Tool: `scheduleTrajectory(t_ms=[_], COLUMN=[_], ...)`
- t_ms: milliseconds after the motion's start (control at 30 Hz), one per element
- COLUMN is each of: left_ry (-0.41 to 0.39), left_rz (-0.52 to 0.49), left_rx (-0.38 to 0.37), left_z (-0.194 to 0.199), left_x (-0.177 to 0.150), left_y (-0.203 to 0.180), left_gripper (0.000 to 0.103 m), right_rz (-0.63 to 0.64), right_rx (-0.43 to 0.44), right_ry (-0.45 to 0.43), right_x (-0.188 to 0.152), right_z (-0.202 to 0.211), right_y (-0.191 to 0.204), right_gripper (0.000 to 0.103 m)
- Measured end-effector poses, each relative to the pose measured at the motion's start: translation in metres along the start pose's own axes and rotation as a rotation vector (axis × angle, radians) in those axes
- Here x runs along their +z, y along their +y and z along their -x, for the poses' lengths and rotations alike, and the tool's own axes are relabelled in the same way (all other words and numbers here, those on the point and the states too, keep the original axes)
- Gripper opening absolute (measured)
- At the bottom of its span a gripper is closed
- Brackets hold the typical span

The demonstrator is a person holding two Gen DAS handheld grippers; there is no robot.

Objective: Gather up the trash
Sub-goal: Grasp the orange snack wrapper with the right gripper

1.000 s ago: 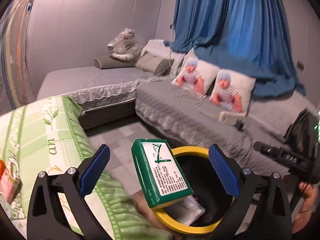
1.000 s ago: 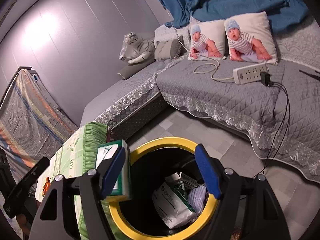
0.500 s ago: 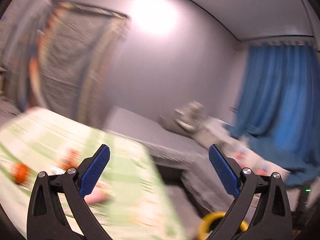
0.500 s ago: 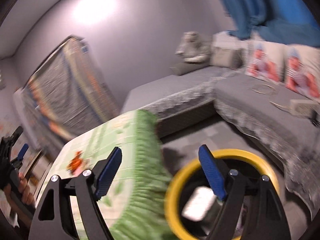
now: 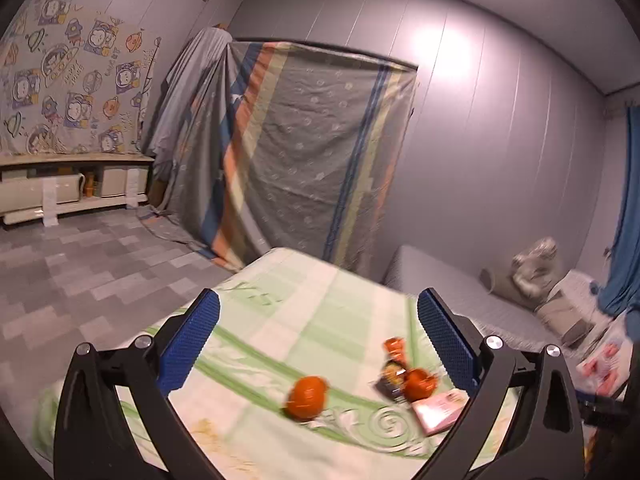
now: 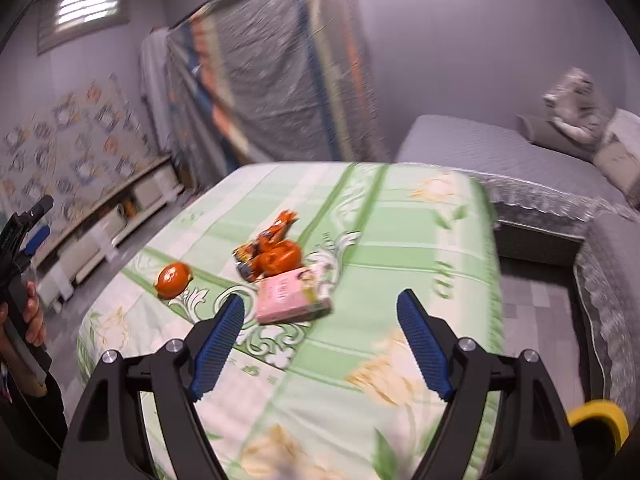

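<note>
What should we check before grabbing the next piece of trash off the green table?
1. Right gripper open and holding nothing: ok.
2. Left gripper open and holding nothing: ok.
3. Pink packet in plain sight, ahead of the right gripper: ok.
4. Orange wrapper separate from the pink packet: not ok, they touch.
5. Round orange thing is trash and not fruit: cannot tell, blurred.
6. Yellow-rimmed bin within view: ok, at the lower right edge.

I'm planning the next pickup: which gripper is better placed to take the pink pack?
Right, probably. The right gripper is open and the pink pack lies just ahead between its fingers. For the left gripper, also open, the pack sits off by its right finger.
</note>
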State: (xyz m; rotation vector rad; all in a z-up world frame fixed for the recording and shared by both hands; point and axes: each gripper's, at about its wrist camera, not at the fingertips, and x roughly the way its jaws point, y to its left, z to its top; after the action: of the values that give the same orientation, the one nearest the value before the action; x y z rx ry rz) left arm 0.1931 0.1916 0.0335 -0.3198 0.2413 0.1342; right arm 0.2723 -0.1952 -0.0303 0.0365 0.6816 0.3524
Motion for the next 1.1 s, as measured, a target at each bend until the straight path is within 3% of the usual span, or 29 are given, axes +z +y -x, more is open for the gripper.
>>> scheduleTrajectory(t_ms=[100, 233, 467, 633, 767, 900, 1000, 1100], left_ry=[0.079, 0.215, 0.320, 0.376, 0.364, 0.376, 0.395, 0.405], left_rz=[-0.066, -0.101, -0.123, -0.165, -0.211, -0.250, -0.259, -0.266], left_rx=[0.029, -0.032, -0.024, -0.016, -0.005, -0.010, -0.018, -0.014], left_z=[-0.021, -0.048, -0.079, -0.097, -0.101, -0.108, -0.114, -0.119], left_x=[-0.012, -0.034, -0.063, -0.077, -0.081, -0.085, -0.089, -0.091], left_y=[0.017, 0.026, 0.027, 0.026, 0.023, 0.019, 0.017, 0.016], left_gripper=[0.095, 0.095, 0.095, 0.095, 0.095, 0.095, 0.095, 0.095], right_rz=[0.060, 0.161, 0.292, 0.145, -0.007, -0.041, -0.055, -0.066], right_rx=[0.027, 0.060, 0.046, -0.002, -0.024, -0.068, -0.076, -0.062], right_ry=[0.070, 0.159, 0.255, 0.389, 0.492, 0.552, 0.594, 0.627], right_x=[0.016, 0.032, 0.049, 0.094, 0.117, 0.120, 0.114, 0.106], right_z=[-0.045, -0.099, -0.181, -0.239, -0.285, -0.315, -0.332, -0.343], right_y=[0.026, 0.058, 0.111, 0.107, 0.089, 0.081, 0.078, 0.078], right_gripper=[0.075, 0.075, 0.074, 0.067, 0.064, 0.061, 0.049, 0.048])
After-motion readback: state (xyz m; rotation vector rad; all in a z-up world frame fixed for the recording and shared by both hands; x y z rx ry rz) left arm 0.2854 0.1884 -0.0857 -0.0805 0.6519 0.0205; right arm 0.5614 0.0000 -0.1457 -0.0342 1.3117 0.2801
